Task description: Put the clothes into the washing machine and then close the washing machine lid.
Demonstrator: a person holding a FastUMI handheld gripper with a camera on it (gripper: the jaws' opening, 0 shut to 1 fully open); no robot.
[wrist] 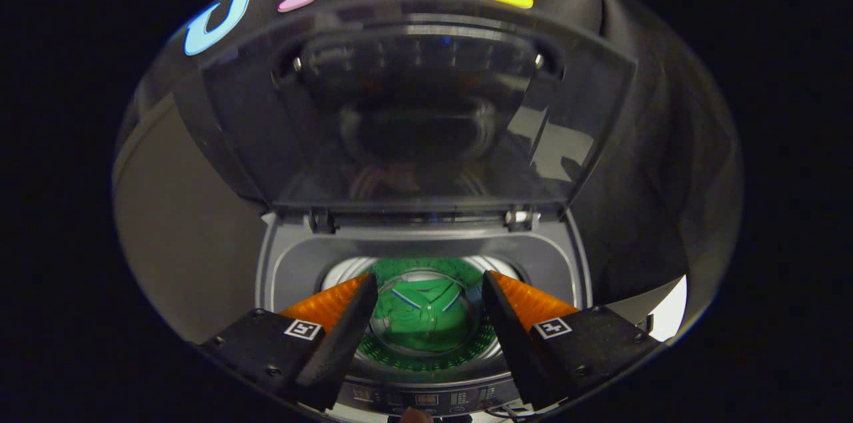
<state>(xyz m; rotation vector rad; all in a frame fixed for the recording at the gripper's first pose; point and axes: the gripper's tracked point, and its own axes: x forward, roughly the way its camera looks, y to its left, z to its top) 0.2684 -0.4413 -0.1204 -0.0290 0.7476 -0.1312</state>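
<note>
- Gripper is over the front part of the washing machine, pointing down into its opening.
- Jaws released: the two fingers stand well apart with a wide gap between them. Nothing is pinched between them, and neither tip appears to touch the cloth below.
- Clothes: one green garment with a white-and-blue striped collar or trim, lying in the drum, seen through the gap between the fingers. It sits low in the tub, bunched near the middle, folds visible, with the trim running in a shallow V across its upper part.
- Drum wall shows as a shiny metal band at the back rim of the opening. A ring of green perforated pattern shows around the garment toward the front rim.
- Washing machine lid is up, standing steeply behind the opening, hinged along the back edge of the machine top. It is dark and see-through with a glossy face. Reflections of the tub and of pale patches show on it.
- Two hinge brackets sit at the back edge, one toward each back corner of the opening.
- Grey top surround frames the opening on the left, right and back sides.
- Control panel runs along the front edge of the machine, just under the fingers. Small markings there are too small to make out.
- A fingertip shows at the very front edge, below the panel.
</note>
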